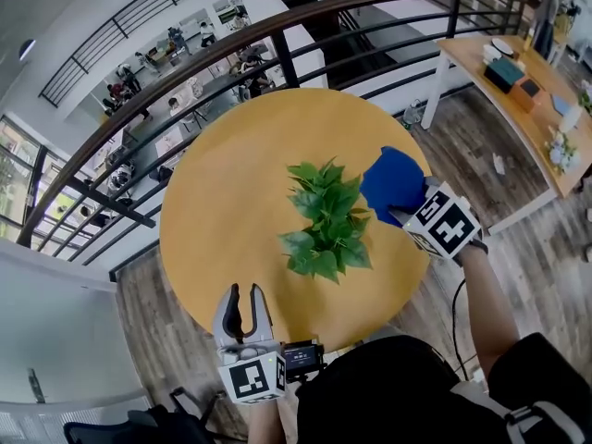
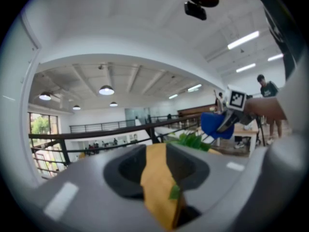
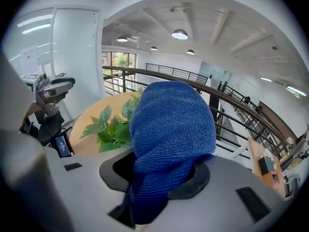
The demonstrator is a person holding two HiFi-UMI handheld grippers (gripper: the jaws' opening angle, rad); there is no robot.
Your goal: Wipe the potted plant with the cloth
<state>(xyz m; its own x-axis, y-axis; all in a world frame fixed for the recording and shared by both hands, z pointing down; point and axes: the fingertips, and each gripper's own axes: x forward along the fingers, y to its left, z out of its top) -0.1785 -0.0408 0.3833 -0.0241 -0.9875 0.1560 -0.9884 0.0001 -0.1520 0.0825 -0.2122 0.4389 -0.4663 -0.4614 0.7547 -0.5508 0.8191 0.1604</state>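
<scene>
A round yellow bench (image 1: 222,211) fills the middle of the head view. A dark railing (image 1: 277,58) curves behind it, with a lower floor and people beyond. A long wooden bench (image 1: 518,100) carrying small boxes stands well apart at the upper right.

The potted plant (image 1: 326,222) stands right of the round bench's centre. Its green leaves spread over the pot and hide it.

The blue cloth (image 1: 393,181) is bunched just beside the leaves on their right; whether it touches them is unclear. The right tool (image 1: 407,216) is clamped on this cloth, which bulges over its jaws and blocks much of its own view.

The left tool (image 1: 243,294) hovers over the bench's near edge, apart from the plant. Its jaws stand slightly parted with nothing between them.
</scene>
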